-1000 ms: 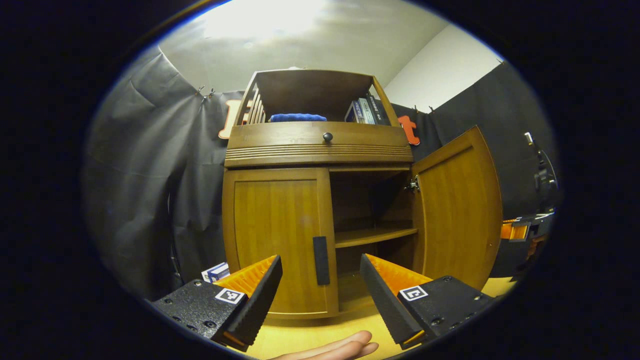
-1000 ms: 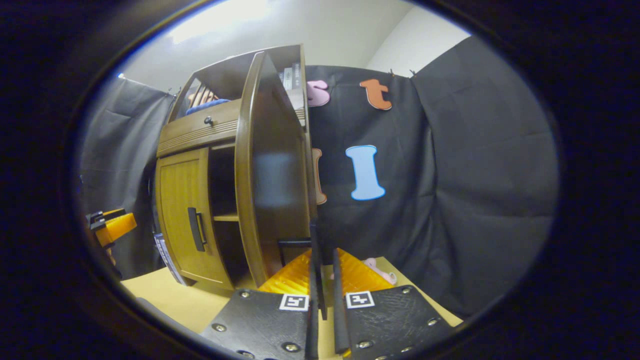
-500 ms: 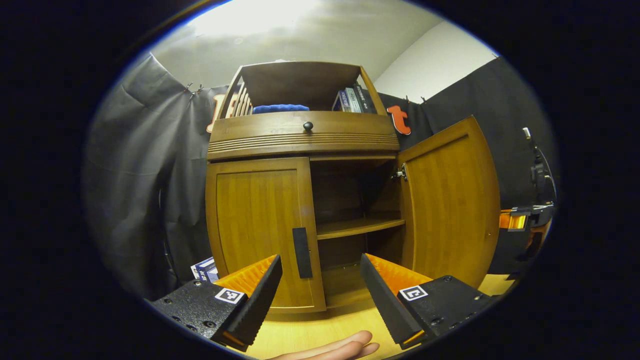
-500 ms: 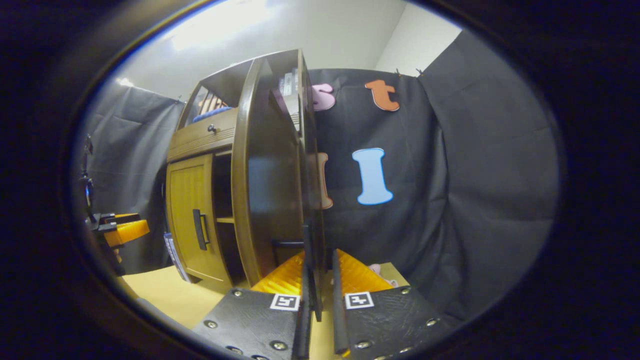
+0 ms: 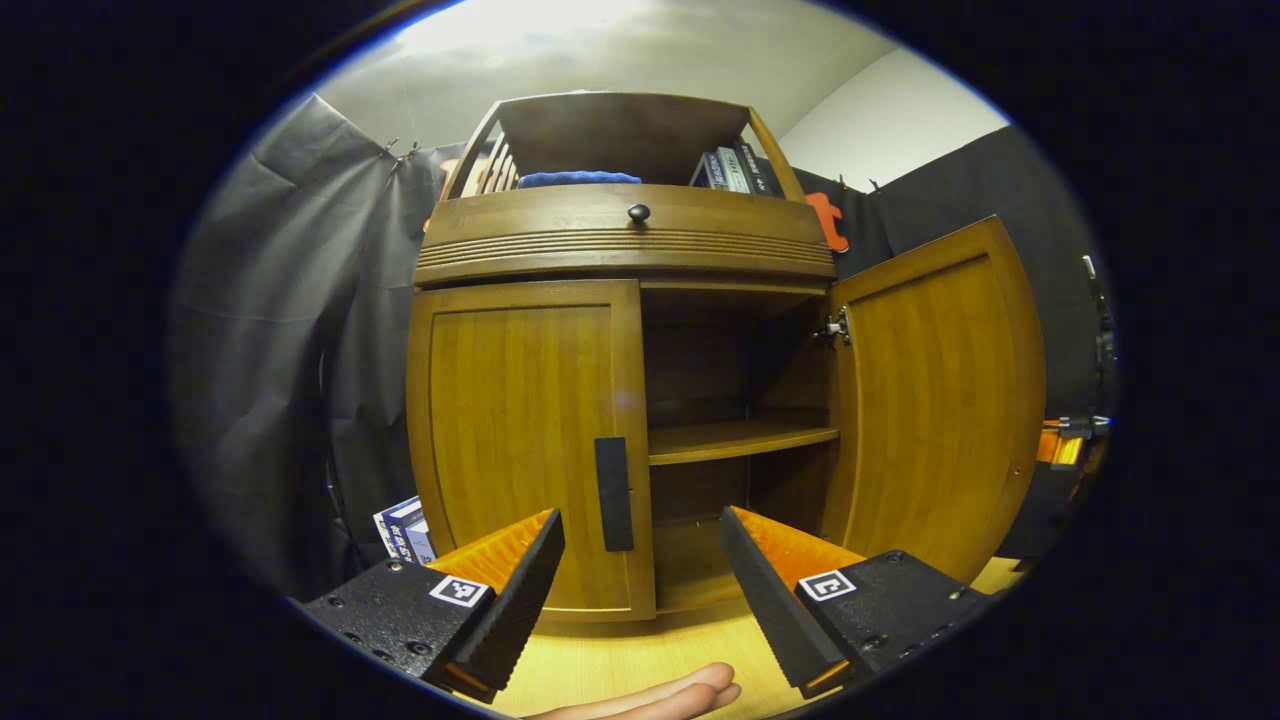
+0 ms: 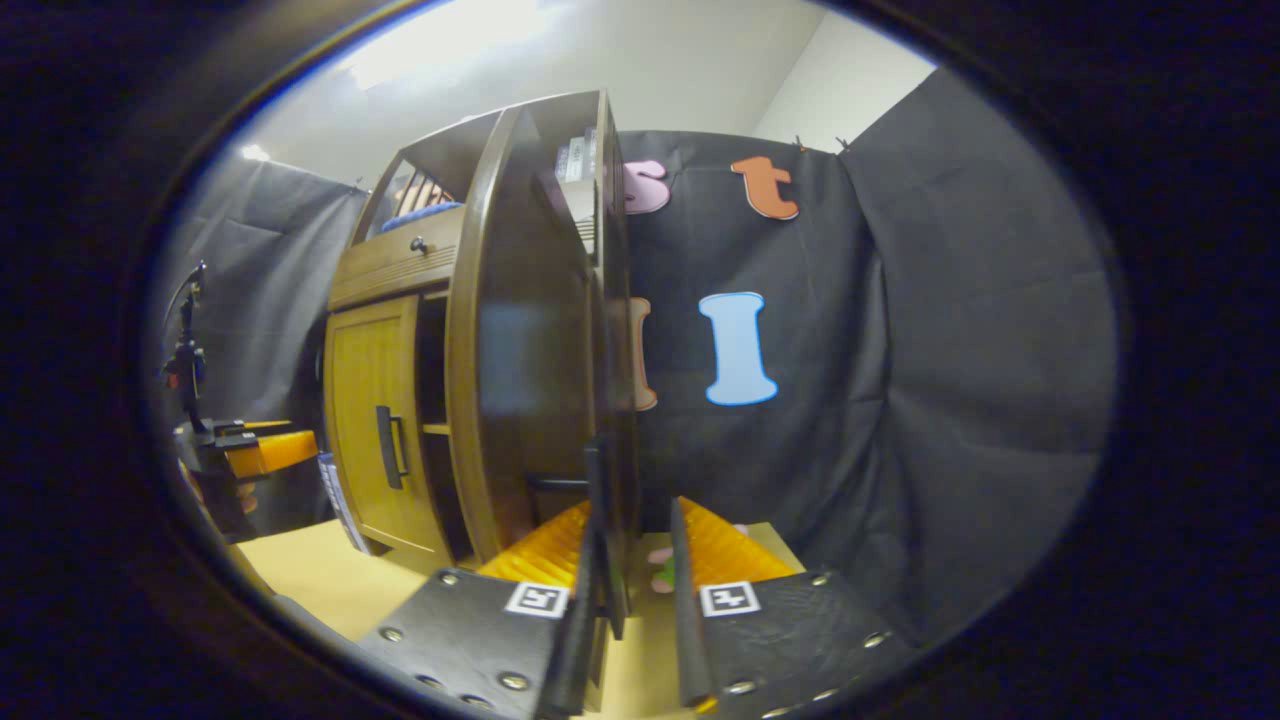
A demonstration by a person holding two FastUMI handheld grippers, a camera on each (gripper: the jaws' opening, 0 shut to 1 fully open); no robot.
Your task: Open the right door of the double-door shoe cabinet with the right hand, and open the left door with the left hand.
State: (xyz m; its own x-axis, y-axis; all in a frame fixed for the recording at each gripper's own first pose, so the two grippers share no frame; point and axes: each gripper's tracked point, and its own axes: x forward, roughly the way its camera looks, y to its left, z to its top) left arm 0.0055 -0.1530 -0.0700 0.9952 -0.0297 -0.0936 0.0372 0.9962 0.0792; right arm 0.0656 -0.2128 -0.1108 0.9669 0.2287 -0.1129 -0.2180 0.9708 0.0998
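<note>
While the left claw hangs spread wide before the shoe cabinet, grasping nothing, the left gripper view looks straight at the cabinet front. Its left door sits closed, with the dark vertical handle near the door's inner edge, just above the gap between the fingers. The right door stands swung out from the cabinet, baring an inner shelf. Above the doors runs a drawer with a round knob, and the open top of the cabinet holds a blue cloth and some books. A person's fingertips show under the claw, over the yellow bench.

From the right gripper view, the right claw is nearly closed around the right door's handle; whether both fingers press on it cannot be told. The right door is seen edge-on beside the cabinet, and the left door remains flush. The left claw shows left of the cabinet.
</note>
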